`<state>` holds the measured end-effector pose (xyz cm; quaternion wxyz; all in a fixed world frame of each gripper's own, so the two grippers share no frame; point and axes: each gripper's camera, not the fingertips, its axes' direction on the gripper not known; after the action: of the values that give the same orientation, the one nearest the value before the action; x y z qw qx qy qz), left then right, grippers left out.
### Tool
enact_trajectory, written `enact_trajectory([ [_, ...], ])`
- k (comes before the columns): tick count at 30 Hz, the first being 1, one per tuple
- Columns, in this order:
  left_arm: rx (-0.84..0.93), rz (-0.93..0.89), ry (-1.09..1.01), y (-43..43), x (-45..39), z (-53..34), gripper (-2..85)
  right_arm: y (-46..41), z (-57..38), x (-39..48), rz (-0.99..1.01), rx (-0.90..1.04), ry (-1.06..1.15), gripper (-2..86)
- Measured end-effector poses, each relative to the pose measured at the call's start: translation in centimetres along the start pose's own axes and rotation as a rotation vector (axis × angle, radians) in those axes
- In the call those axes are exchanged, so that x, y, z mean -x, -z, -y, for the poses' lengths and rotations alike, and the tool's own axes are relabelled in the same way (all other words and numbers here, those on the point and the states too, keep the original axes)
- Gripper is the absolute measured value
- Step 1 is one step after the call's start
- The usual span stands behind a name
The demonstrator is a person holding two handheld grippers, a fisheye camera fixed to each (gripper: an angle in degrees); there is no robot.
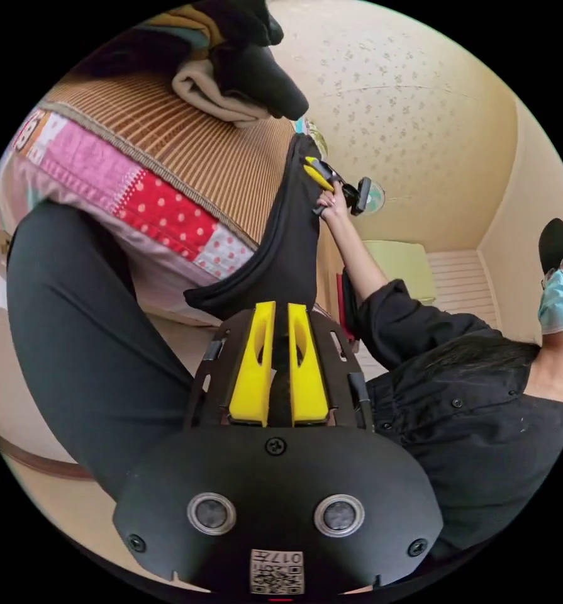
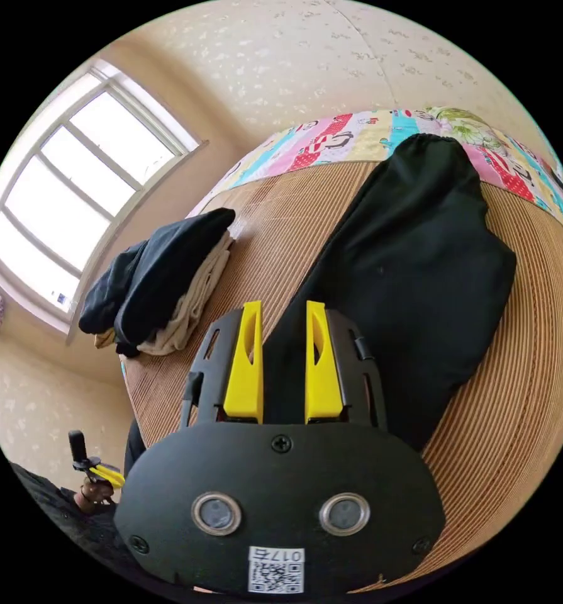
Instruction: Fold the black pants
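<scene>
Across the bamboo mat on the bed, black pants lay w/ waistband near the quilt edge. Left gripper nearly closed, pinching pants fabric; right gripper partly open astride the fabric, grip unclear. Folded clothes pile near mat's edge.

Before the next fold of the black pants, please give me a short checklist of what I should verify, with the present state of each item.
1. Left gripper shut on the black pants: ok, both jaws press the fabric.
2. Right gripper shut on the pants: ok, fabric sits between its jaws.
3. Pants lie flat on the woven mat: not ok, one end hangs over the bed edge.
4. Pile of folded clothes apart from the pants: ok.
5. Legs aligned one on the other: cannot tell.
</scene>
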<state>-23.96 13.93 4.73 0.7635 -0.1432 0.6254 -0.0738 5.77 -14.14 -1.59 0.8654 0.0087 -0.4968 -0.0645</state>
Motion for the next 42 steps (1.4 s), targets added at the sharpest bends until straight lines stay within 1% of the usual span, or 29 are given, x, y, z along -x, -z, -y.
enact_trajectory([
  [2, 0.078, 0.093, -0.105, -2.4, -1.7, 2.7, 6.7, 3.6, -7.7, 1.4, -0.087, 0.001, 0.020, 11.1],
  [3, 0.094, 0.117, -0.134, -3.2, -2.2, 3.4, 7.4, 4.3, -9.8, 1.5, -0.107, 0.005, 0.007, 11.2],
  [5, 0.105, 0.188, -0.251, -6.2, -4.4, 5.9, 10.2, 6.5, -17.7, 1.3, -0.153, 0.013, -0.101, 11.7],
  [6, 0.106, 0.202, -0.277, -7.0, -4.9, 6.5, 10.6, 6.9, -19.4, 1.2, -0.147, 0.012, -0.133, 11.8],
  [7, 0.116, 0.235, -0.315, -8.8, -5.6, 7.6, 11.0, 7.5, -22.8, 1.2, -0.115, 0.010, -0.194, 12.0],
  [8, 0.154, 0.271, -0.330, -10.9, -6.1, 8.7, 11.1, 8.4, -25.7, 1.7, -0.051, -0.060, -0.211, 12.1],
  [10, 0.211, 0.299, -0.313, -13.6, -6.4, 9.4, 10.3, 9.2, -28.9, 2.6, 0.039, -0.110, -0.228, 11.9],
  [11, 0.235, 0.279, -0.277, -14.7, -6.8, 9.2, 7.8, 9.2, -30.2, 3.3, 0.110, -0.098, -0.228, 11.1],
  [13, 0.255, 0.281, -0.282, -15.6, -7.9, 8.0, 5.7, 9.0, -30.9, 4.3, 0.147, 0.007, -0.191, 8.4],
  [14, 0.285, 0.275, -0.325, -16.1, -8.9, 6.7, 5.2, 9.8, -31.4, 5.1, 0.087, 0.057, -0.146, 6.3],
  [15, 0.308, 0.272, -0.347, -16.3, -9.3, 5.9, 5.1, 10.3, -31.6, 5.4, 0.072, 0.084, -0.106, 5.2],
  [17, 0.477, 0.261, -0.408, -18.1, -10.2, 2.8, 5.0, 12.1, -33.1, 5.9, 0.090, 0.235, 0.017, 4.2],
  [18, 0.521, 0.265, -0.406, -18.5, -10.2, 2.1, 5.0, 12.4, -33.5, 5.8, 0.107, 0.284, 0.041, 4.1],
  [19, 0.578, 0.282, -0.382, -19.0, -9.8, 0.8, 5.1, 12.8, -34.5, 5.7, 0.128, 0.386, 0.079, 3.9],
  [20, 0.577, 0.301, -0.343, -19.1, -9.4, -0.2, 5.6, 13.3, -35.2, 5.4, 0.142, 0.455, 0.105, 3.8],
  [21, 0.552, 0.307, -0.325, -18.9, -9.2, -0.5, 5.8, 13.7, -35.4, 5.1, 0.134, 0.467, 0.096, 4.0],
  [22, 0.479, 0.302, -0.291, -18.2, -9.0, -0.9, 6.2, 14.6, -35.4, 4.2, 0.103, 0.452, 0.062, 4.3],
  [23, 0.417, 0.262, -0.274, -17.5, -9.1, -0.7, 6.6, 15.9, -34.8, 3.2, 0.073, 0.389, 0.020, 4.7],
  [24, 0.391, 0.236, -0.271, -17.2, -9.3, -0.4, 6.9, 16.6, -34.4, 2.7, 0.066, 0.349, -0.003, 4.9],
  [26, 0.303, 0.171, -0.285, -16.6, -10.4, 1.4, 8.4, 18.8, -32.0, 0.4, 0.083, 0.185, -0.107, 6.6],
  [27, 0.286, 0.173, -0.297, -16.7, -10.8, 1.9, 8.6, 19.1, -31.3, -0.1, 0.085, 0.146, -0.135, 7.1],
  [29, 0.235, 0.246, -0.351, -17.5, -12.4, 4.0, 9.1, 19.7, -29.1, -2.1, 0.070, 0.006, -0.220, 9.3],
  [32, 0.129, 0.270, -0.371, -18.1, -13.6, 6.3, 10.5, 18.2, -26.7, -3.7, 0.079, -0.023, -0.287, 11.0],
  [34, 0.132, 0.229, -0.339, -19.0, -13.1, 7.7, 11.1, 17.0, -25.9, -4.2, 0.079, -0.016, -0.306, 11.8],
  [36, 0.201, 0.160, -0.278, -20.3, -12.0, 8.7, 11.4, 16.3, -25.9, -4.4, 0.124, -0.011, -0.313, 12.2],
  [38, 0.252, 0.027, -0.230, -20.5, -10.9, 8.5, 11.5, 16.7, -26.7, -4.7, 0.260, 0.004, -0.313, 12.6],
  [39, 0.265, 0.006, -0.221, -20.5, -10.8, 8.2, 11.5, 16.8, -27.0, -4.7, 0.304, 0.026, -0.313, 12.7],
  [40, 0.275, -0.008, -0.221, -20.1, -10.6, 7.5, 11.5, 16.9, -27.9, -4.8, 0.390, 0.074, -0.307, 12.8],
  [42, 0.259, -0.006, -0.223, -19.4, -10.5, 6.8, 11.2, 17.7, -29.4, -4.9, 0.444, 0.076, -0.308, 12.8],
])
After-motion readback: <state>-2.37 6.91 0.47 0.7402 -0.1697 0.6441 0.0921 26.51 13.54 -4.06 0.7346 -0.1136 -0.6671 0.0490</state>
